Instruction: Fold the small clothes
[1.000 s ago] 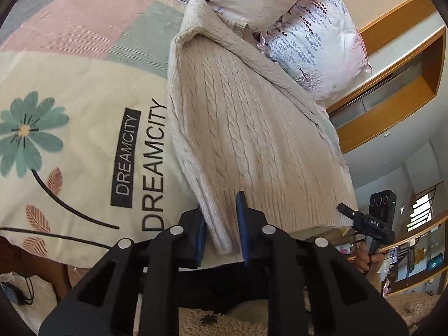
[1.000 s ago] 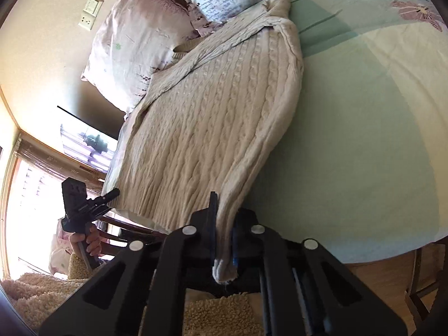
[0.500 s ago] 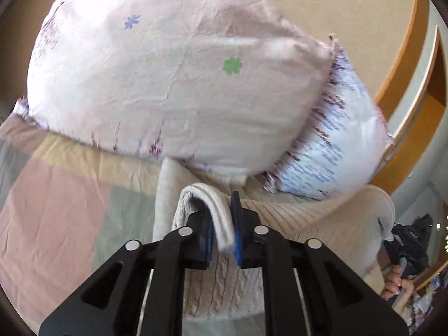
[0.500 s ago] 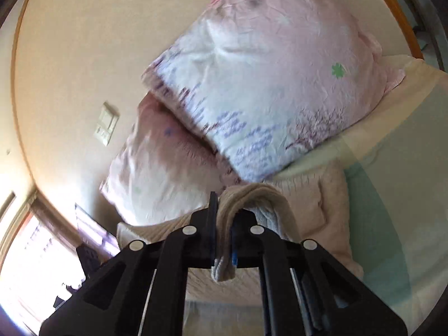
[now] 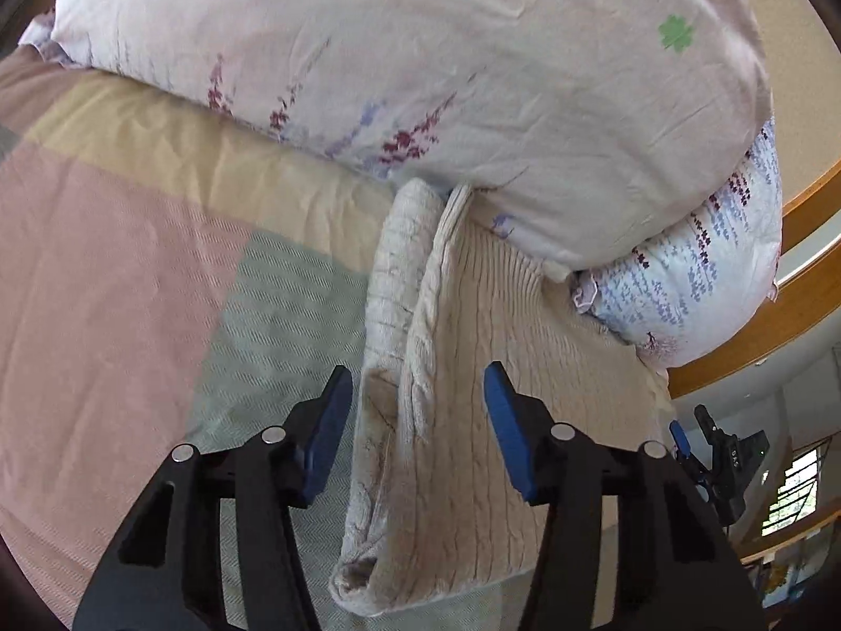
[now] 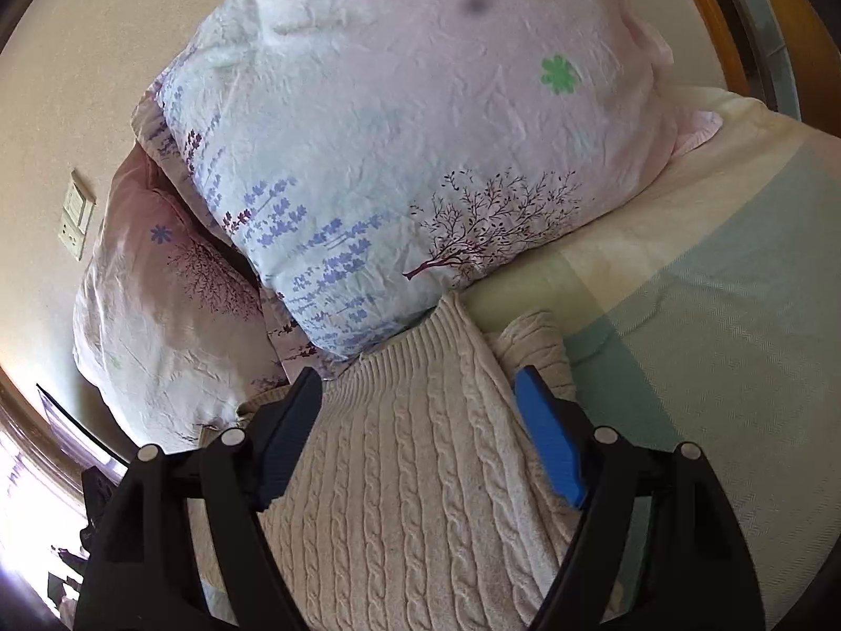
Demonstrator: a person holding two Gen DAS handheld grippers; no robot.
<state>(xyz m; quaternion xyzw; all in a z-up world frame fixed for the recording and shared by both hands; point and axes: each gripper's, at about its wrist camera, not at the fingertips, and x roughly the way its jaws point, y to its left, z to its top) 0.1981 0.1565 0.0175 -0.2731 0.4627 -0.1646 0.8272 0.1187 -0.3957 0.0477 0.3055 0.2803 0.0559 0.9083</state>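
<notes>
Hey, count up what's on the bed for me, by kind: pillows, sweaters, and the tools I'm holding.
Pillows: 2, a pink pillow and a lavender-print pillow
Sweaters: 1, the cream cable-knit sweater
Tools: 2, the left tool and the right tool, both open over the knit
Total: 5

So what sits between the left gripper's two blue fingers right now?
In the left wrist view, the folded edge of the cream cable-knit sweater lies in the gap of the open left gripper; neither blue finger visibly clamps it.
</notes>
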